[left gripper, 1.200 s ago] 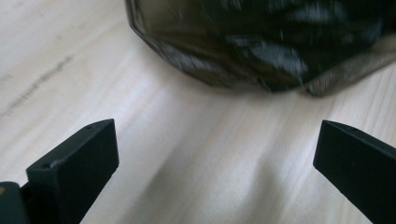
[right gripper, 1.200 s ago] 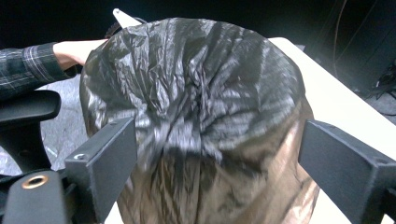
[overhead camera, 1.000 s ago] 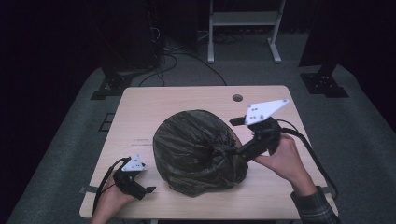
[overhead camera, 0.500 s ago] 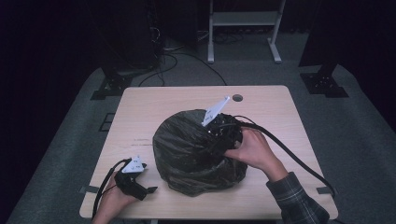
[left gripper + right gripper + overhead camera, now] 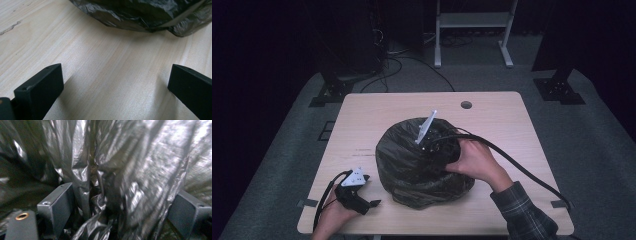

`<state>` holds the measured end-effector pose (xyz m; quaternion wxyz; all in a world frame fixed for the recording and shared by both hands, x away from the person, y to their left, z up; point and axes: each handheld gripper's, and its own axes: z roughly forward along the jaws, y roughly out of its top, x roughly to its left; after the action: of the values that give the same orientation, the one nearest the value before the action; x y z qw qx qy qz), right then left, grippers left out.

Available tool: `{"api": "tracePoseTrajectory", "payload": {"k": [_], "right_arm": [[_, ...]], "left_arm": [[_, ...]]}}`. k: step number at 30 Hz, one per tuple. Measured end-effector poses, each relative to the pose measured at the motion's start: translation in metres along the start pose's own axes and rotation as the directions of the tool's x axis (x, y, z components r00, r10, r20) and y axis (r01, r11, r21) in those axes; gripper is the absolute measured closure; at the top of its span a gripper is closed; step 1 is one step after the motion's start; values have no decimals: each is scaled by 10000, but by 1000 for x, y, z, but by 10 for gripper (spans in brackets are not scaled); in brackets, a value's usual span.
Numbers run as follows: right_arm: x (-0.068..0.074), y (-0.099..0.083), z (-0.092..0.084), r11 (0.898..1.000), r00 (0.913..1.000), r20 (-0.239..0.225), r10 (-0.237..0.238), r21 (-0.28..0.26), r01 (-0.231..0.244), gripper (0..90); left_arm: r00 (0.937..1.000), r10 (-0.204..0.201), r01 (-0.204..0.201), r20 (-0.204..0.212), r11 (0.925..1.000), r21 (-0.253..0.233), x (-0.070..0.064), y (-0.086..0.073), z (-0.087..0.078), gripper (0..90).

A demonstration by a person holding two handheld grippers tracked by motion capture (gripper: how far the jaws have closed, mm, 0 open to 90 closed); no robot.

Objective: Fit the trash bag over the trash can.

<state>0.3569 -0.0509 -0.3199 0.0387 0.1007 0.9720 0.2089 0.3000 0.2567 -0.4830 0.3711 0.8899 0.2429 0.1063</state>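
- Right tongs (image 5: 122,205): spread wide, crumpled film of the black bag (image 5: 412,165) between them, not pinched.
- Left tongs (image 5: 115,85): spread, resting on the surface (image 5: 512,120) near the bag.

- Crumpled black plastic bag (image 5: 140,165) fills the frame.
- The right tongs (image 5: 122,207) stand wide, with bunched folds of bag between the jaws.

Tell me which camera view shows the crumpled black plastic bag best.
The high view: the whole crumpled black plastic bag sits on the wooden table. The right gripper view gives blurred close folds between its jaws. The left gripper view catches just its bottom edge.
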Motion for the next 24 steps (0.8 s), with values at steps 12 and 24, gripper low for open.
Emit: {"api": "tracePoseTrajectory", "payload": {"k": [12, 24], "right_arm": [[0, 3, -9, 9999, 9998, -189, 65, -137, -67, 134], [1, 35, -45, 9789, 10000, 48, -29, -2045, 39, 134]], "left_arm": [[10000, 6, -6, 8, 10000, 1, 0, 0, 0, 0], [10000, 14, -14, 21, 10000, 1, 0, 0, 0, 0]]}}
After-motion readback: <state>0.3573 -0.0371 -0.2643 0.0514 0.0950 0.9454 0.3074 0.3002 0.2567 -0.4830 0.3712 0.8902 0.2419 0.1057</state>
